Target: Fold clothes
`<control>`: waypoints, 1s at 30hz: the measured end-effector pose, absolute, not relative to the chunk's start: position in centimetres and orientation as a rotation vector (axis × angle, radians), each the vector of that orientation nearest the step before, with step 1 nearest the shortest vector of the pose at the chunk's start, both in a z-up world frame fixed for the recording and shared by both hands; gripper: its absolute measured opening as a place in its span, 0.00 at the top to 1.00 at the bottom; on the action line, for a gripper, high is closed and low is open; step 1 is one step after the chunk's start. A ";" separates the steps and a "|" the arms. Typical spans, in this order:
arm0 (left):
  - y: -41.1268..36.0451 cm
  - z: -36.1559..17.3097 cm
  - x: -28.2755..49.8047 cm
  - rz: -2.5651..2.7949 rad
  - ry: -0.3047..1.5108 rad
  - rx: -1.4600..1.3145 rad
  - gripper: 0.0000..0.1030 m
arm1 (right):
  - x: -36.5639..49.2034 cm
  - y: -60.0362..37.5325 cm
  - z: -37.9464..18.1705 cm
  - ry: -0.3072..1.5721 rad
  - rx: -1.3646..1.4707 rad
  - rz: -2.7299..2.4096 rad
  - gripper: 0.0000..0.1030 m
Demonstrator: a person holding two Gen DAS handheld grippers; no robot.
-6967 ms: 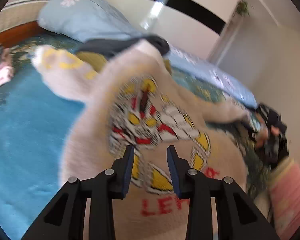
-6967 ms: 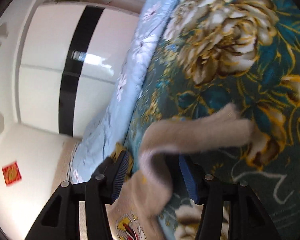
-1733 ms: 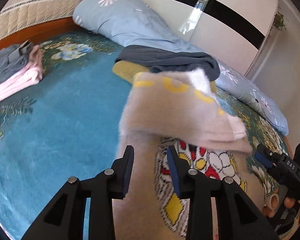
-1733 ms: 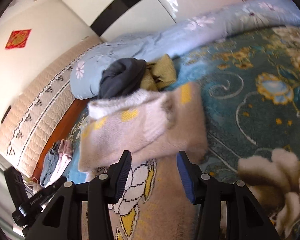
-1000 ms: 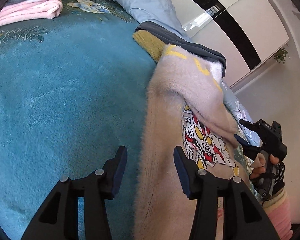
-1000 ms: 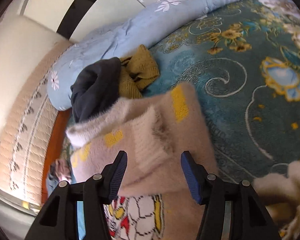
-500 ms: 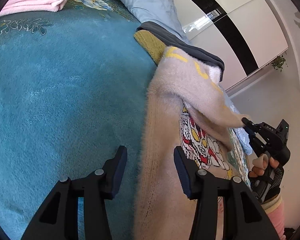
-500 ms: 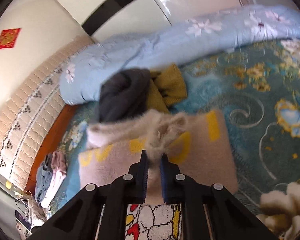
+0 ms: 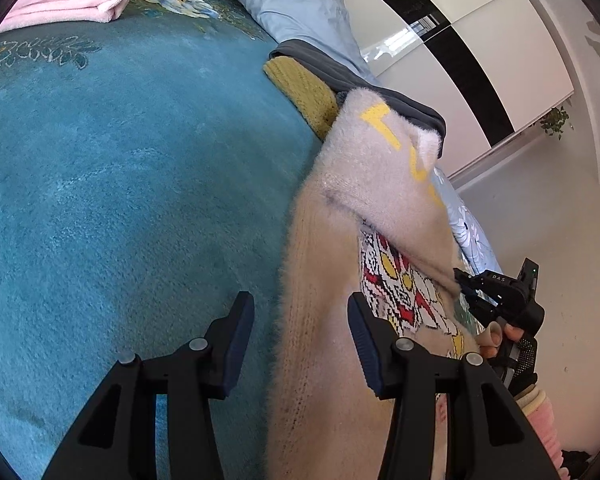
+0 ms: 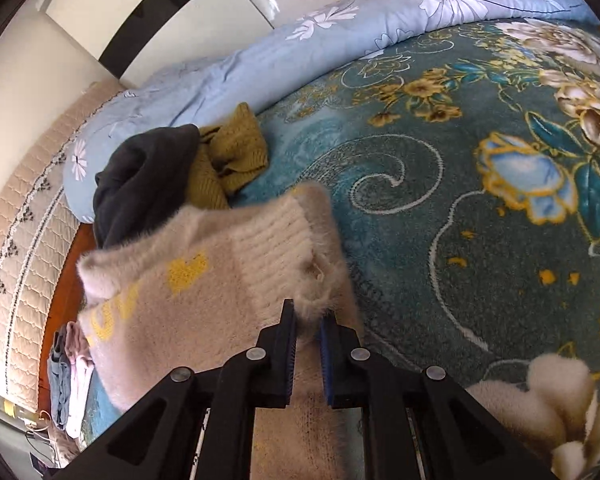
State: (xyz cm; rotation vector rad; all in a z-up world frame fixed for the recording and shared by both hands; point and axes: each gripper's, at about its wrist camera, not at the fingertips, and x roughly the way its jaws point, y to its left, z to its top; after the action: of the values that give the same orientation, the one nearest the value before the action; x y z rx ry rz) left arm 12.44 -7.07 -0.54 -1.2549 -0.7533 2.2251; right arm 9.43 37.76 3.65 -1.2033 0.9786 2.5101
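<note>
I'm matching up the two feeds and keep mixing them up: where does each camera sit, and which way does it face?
Left wrist: on the left gripper, looking down over the beige sweater and teal blanket; its open fingers and the right gripper with the hand holding it show.
Right wrist: on the right gripper, facing the light blue duvet; fingers shut on the sweater's sleeve.
Shared: sweater, dark and mustard clothes.

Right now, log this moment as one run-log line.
step: folding sweater on bed | right tool: shut on sweater sleeve edge | left tool: open, astride sweater's side edge | sleeve: folded across body
</note>
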 end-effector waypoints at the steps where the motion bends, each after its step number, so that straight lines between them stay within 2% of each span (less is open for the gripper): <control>1: -7.1 -0.5 12.4 2.224 -0.751 -1.255 0.52 | 9.4 37.7 3.8 0.972 -1.218 2.507 0.88; 6: -7.2 -0.5 12.9 2.224 -0.743 -1.252 0.52 | 11.3 38.2 4.4 0.978 -1.187 2.526 0.77; 8: -7.1 -0.5 12.9 2.226 -0.735 -1.252 0.52 | 12.4 38.5 4.3 0.945 -1.166 2.511 0.77; 13: -6.6 -0.4 13.0 2.229 -0.698 -1.259 0.52 | 17.2 39.6 4.0 1.122 -1.164 2.501 0.73; 18: -6.0 -0.5 13.4 2.191 -0.676 -1.277 0.51 | 21.8 38.2 3.2 1.357 -1.225 2.575 0.47; 23: -5.6 -0.6 14.3 2.133 -0.693 -1.310 0.51 | 23.5 36.5 2.0 1.413 -1.282 2.554 0.45; 28: -6.0 -0.7 15.5 2.069 -0.741 -1.345 0.51 | 22.9 34.1 2.6 1.303 -1.397 2.636 0.45; 30: -6.1 -0.5 16.0 2.052 -0.751 -1.351 0.53 | 22.8 32.8 3.0 1.212 -1.447 2.653 0.51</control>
State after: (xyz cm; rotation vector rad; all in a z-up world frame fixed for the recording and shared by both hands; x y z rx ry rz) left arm 16.01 -6.11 -0.55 -1.3508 -0.7513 2.0516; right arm 22.84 32.78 3.02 -1.4471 1.2119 2.6535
